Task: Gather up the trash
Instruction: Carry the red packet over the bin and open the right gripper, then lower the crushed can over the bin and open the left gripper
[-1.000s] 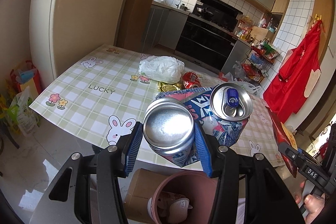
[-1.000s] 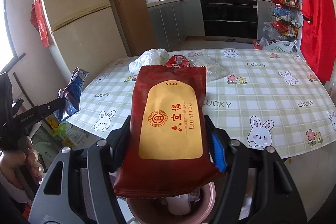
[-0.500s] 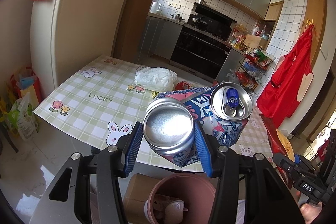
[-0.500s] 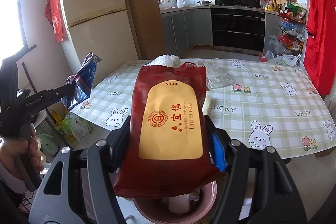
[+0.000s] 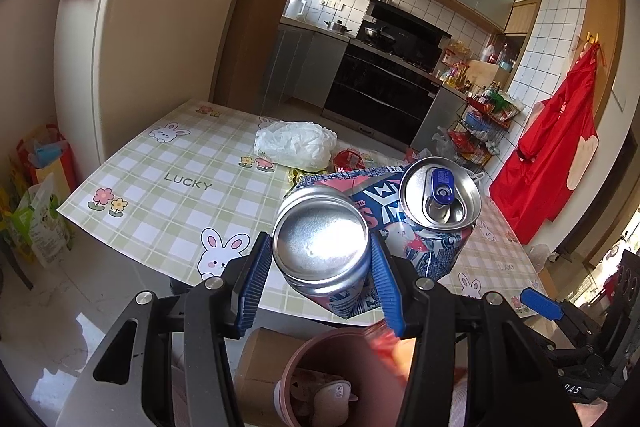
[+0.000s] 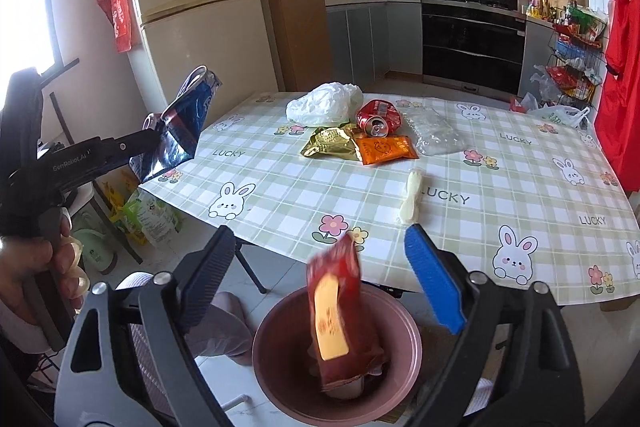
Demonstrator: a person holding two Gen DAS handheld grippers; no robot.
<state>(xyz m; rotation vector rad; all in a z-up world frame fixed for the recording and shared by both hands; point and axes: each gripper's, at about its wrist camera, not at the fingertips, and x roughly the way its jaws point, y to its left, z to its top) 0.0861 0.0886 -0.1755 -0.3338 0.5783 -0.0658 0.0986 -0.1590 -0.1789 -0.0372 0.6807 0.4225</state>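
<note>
Left-wrist view: looks forward and downward along its hand-held gripper [image 5: 320, 283], close above a pink bin [image 5: 340, 367], facing the counter [image 5: 168, 179] corner and kitchen beyond. Right-wrist view: same downward tilt along its hand-held gripper [image 6: 320, 279], above what appears to be the same bin [image 6: 276, 359], seeing the counter [image 6: 520, 187] more broadly. Both share the counter, fridge [image 5: 160, 47] [image 6: 200, 7] and stove wall.

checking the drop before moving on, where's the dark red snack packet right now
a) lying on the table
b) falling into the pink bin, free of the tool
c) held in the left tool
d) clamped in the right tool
b: the dark red snack packet hangs blurred over the pink bin, touching neither pad of the right tool, whose jaws have just been opening.
</note>
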